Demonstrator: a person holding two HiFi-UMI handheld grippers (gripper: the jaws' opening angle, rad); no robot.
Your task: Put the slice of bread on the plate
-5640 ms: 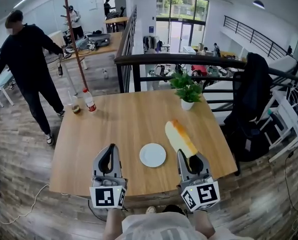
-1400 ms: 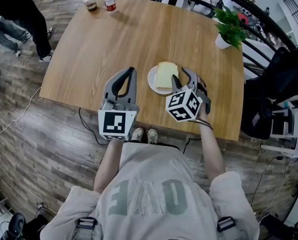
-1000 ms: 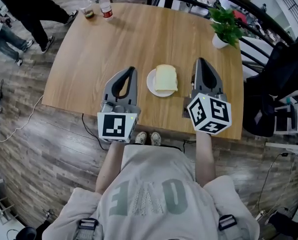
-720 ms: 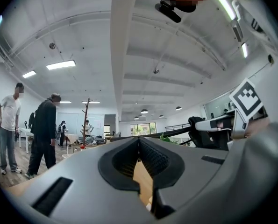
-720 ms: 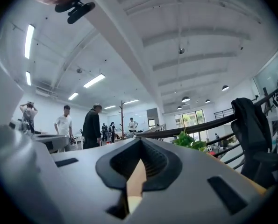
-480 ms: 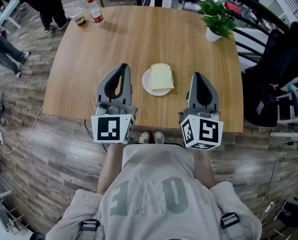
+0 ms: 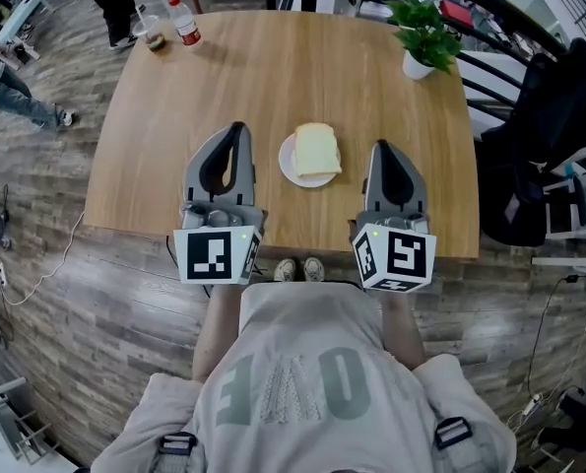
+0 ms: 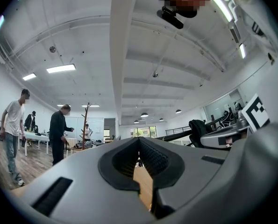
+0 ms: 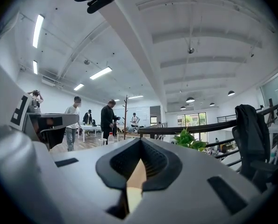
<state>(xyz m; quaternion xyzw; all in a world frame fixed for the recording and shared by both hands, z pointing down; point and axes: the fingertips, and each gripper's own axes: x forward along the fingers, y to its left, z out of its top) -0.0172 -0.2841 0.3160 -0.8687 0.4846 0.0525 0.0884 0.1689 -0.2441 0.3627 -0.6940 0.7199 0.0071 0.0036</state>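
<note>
The pale slice of bread (image 7: 315, 149) lies flat on the small white plate (image 7: 285, 169), near the middle of the wooden table (image 7: 302, 67). My left gripper (image 7: 236, 126) hangs to the left of the plate, shut and empty. On the plate's right, my right gripper (image 7: 382, 146) is also shut with nothing in it, clear of the bread. In the left gripper view the left gripper (image 8: 139, 140) has its jaws meeting at the tip. The right gripper (image 9: 140, 141) looks the same in its own view. Neither gripper view shows the bread.
A potted plant (image 7: 423, 33) stands at the table's far right corner, a bottle (image 7: 185, 23) and a cup (image 7: 155, 37) at the far left. A dark chair with a jacket (image 7: 544, 116) is to the right. People stand beyond the far left corner.
The right gripper, which held the bread beside the plate earlier, left it on the plate and drew back to the right and toward the near edge. The left gripper barely moved.
</note>
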